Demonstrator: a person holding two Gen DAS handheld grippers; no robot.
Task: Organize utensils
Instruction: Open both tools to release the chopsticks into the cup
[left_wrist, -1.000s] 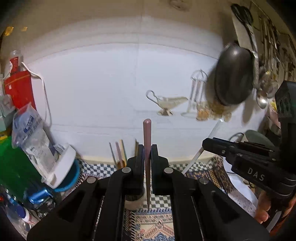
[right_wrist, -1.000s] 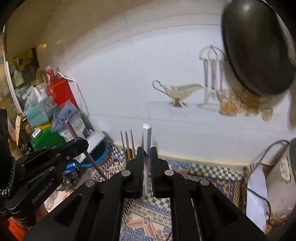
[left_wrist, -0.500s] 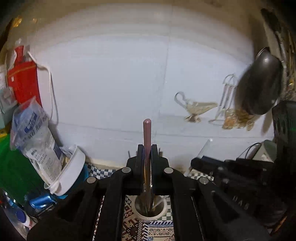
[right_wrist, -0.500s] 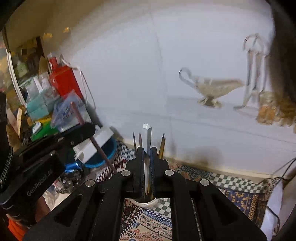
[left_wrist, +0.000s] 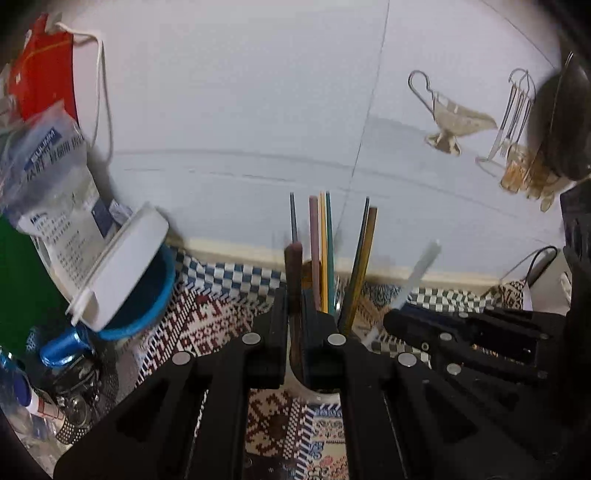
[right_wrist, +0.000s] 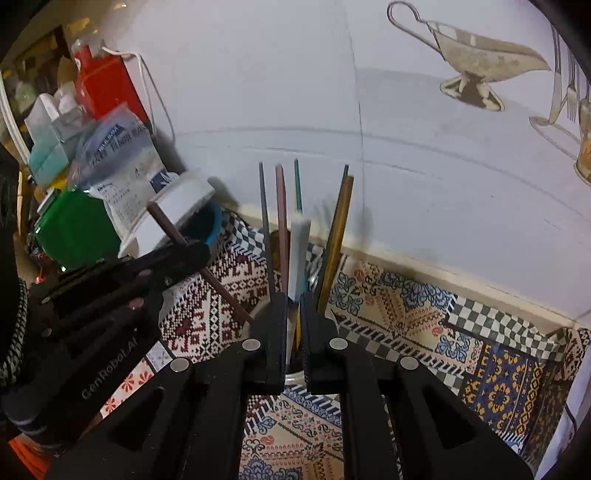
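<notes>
A patterned cloth (right_wrist: 406, 317) in red, blue and checkered patches covers the worktop, which runs back to a pale wall (left_wrist: 240, 110) decorated with a drawn sauce boat (left_wrist: 452, 122). At the left of the frame stand a red carton (right_wrist: 107, 88), a printed plastic bag (left_wrist: 55, 177) and a blue mug (left_wrist: 147, 295) with a white lid leaning on it. In the lower centre sits a white cup (left_wrist: 325, 397) holding several thin coloured utensil handles (left_wrist: 325, 251) that stand nearly upright, fanning slightly. The left gripper (left_wrist: 295, 314) has its fingers closed on a brown handle (left_wrist: 293, 273), its long axis running upward in the left wrist view and its lower end going down at the cup's mouth. The right gripper (right_wrist: 293, 321) is likewise closed on a white handle (right_wrist: 298, 254), pointing upward among the standing handles above the cup; in the left wrist view it slants toward the upper right.
</notes>
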